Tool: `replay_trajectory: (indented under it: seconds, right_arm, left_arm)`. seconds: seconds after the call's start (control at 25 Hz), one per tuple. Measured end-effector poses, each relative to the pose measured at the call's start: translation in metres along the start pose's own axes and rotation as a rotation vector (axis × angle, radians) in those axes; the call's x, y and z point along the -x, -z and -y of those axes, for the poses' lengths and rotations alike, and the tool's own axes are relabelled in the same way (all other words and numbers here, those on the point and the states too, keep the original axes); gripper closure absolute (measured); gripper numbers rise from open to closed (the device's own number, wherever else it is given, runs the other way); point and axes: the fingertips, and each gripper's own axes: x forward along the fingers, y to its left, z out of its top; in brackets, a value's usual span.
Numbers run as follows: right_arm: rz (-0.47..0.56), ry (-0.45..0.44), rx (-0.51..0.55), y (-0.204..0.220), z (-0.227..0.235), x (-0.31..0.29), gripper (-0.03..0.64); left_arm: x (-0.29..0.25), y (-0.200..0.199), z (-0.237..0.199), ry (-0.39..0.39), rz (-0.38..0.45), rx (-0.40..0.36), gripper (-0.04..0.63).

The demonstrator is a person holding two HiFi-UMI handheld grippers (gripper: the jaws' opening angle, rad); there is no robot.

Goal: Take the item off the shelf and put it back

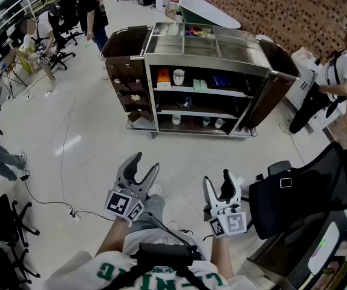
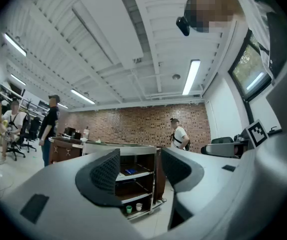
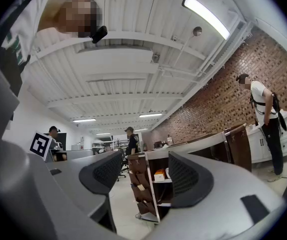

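at 12 o'clock, well away from both claws, stands the dark metal shelf cart (image 1: 255,71), with a small orange box (image 1: 163,77) and a white cup (image 1: 178,76) on its upper shelf. the left claw (image 1: 147,162) and the right claw (image 1: 217,177) are released, holding nothing.

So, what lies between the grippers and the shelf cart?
Bare white floor separates left gripper and right gripper from the shelf cart, in the head view.

Shelf items (image 1: 179,76) in cart (image 1: 207,58): too small to identify. Black chair (image 1: 300,198): cut off at right edge.
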Motion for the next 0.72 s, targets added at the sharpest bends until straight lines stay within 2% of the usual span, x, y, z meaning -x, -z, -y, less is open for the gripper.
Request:
replay_trajectory:
  seconds: [0.28, 0.4, 0.56, 0.72]
  right_arm:
    - [-0.041, 0.057, 0.006, 0.028, 0.045, -0.083, 0.316]
    - [-0.045, 0.079, 0.012, 0.029, 0.057, -0.132, 0.316]
    - [-0.044, 0.056, 0.033, 0.025, 0.060, -0.208, 0.316]
    - [-0.048, 0.035, 0.073, 0.024, 0.055, -0.268, 0.316]
  left_arm:
    - [-0.091, 0.023, -0.053, 0.053, 0.019, 0.023, 0.357]
    - [-0.131, 0.021, -0.084, 0.087, 0.045, 0.037, 0.357]
    - [-0.179, 0.005, -0.134, 0.108, 0.091, 0.018, 0.357]
    - [-0.212, -0.003, -0.174, 0.119, 0.095, 0.008, 0.357]
